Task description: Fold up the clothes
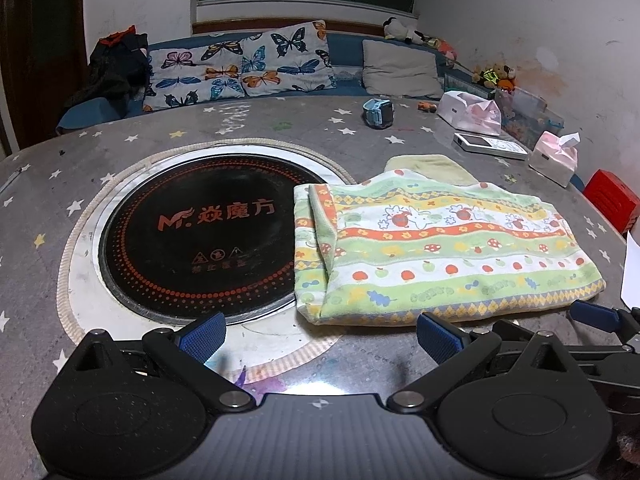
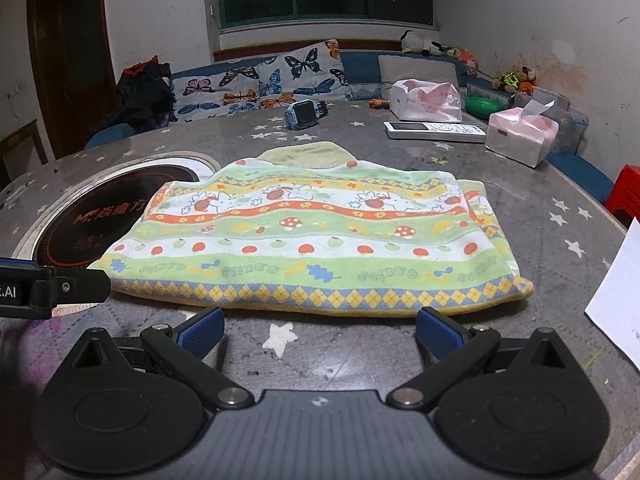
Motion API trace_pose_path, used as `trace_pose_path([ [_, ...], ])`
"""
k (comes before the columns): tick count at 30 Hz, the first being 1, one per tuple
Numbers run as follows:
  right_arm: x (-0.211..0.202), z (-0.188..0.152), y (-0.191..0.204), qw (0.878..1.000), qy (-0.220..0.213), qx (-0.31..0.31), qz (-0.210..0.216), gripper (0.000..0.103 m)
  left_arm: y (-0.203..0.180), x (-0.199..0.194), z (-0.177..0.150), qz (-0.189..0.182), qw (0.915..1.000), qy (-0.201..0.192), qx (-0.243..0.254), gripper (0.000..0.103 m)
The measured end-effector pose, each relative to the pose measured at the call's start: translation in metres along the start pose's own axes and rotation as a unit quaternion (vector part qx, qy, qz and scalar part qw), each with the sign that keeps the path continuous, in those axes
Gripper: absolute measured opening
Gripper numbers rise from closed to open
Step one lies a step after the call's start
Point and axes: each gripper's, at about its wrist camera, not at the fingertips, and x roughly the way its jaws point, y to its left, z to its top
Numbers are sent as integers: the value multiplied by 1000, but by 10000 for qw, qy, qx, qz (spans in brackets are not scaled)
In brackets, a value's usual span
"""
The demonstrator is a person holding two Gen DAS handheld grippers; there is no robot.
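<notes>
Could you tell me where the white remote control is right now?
The white remote control lies flat on the table's far right, between two pink tissue packs, beyond the folded patterned cloth.

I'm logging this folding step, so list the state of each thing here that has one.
Left gripper: jaws open, empty.
Right gripper: jaws open, empty.
Patterned cloth: folded, flat on the table, one end over the round cooktop.
Tissue pack: open, a tissue sticking up.
Remote: lying flat.
</notes>
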Motion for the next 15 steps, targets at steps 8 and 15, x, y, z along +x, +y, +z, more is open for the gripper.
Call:
trace_pose_path([
  [8,4,0,1,10000,-4,-30,-73,103,0,5,2,-8,10000,38,2,103],
  [15,5,2,2,10000,-6,-17,-78,103,1,5,4,-15,10000,42,-9,103],
])
